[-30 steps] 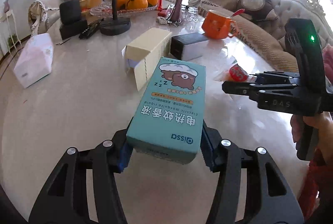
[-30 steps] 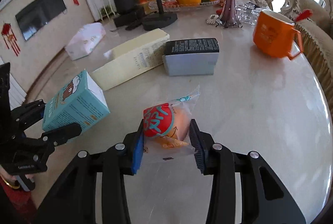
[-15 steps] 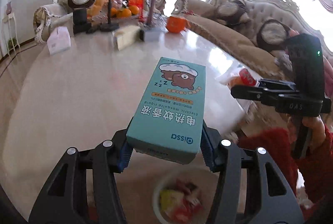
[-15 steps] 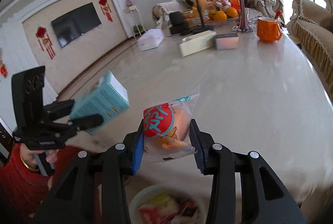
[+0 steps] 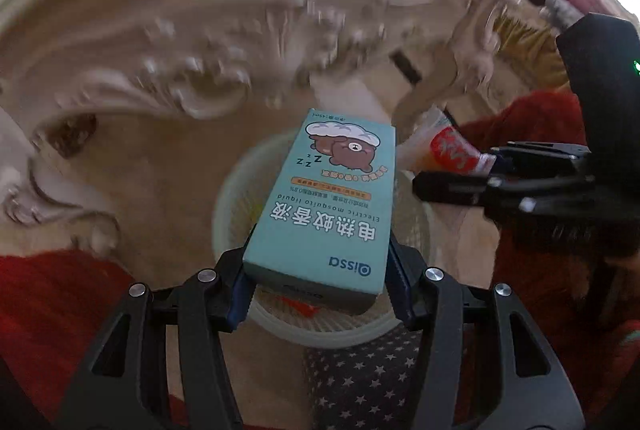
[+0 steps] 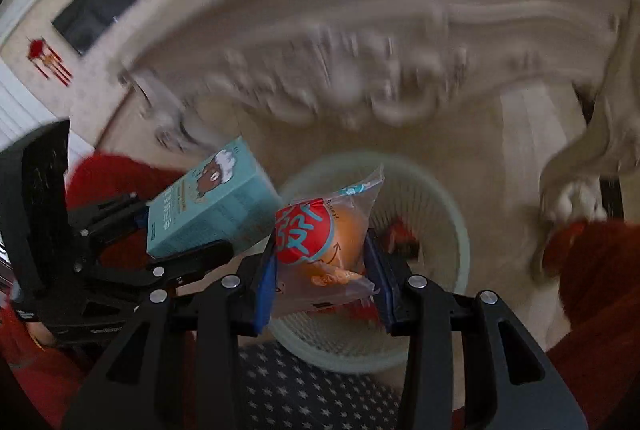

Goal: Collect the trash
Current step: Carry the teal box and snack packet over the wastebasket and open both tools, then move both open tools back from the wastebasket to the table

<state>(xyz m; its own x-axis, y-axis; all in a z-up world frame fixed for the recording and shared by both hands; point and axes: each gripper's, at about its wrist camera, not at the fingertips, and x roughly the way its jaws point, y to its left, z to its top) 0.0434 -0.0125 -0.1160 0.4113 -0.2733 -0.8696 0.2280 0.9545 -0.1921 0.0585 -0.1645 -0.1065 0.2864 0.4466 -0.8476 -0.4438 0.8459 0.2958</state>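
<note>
My left gripper (image 5: 318, 290) is shut on a teal box (image 5: 324, 206) with a sleeping bear printed on it. The box hangs right over a pale round waste basket (image 5: 240, 190) on the floor. My right gripper (image 6: 322, 284) is shut on a clear snack bag (image 6: 320, 242) with a red label and orange contents, also above the basket (image 6: 440, 206). In the right wrist view the teal box (image 6: 212, 206) and left gripper (image 6: 132, 254) are at the left. In the left wrist view the snack bag (image 5: 444, 150) and right gripper (image 5: 452, 186) are at the right.
The carved cream table edge (image 5: 200, 42) arches over the basket, blurred by motion. Red trash (image 6: 400, 234) lies inside the basket. Red sleeves (image 5: 52, 310) and star-patterned dark cloth (image 5: 360, 382) fill the near foreground. A wall television (image 6: 100, 6) is far left.
Both grippers dropped from above the tabletop to below its edge, carrying the box and bag. The basket, half a second ago at the bottom edge, now sits directly under them.
</note>
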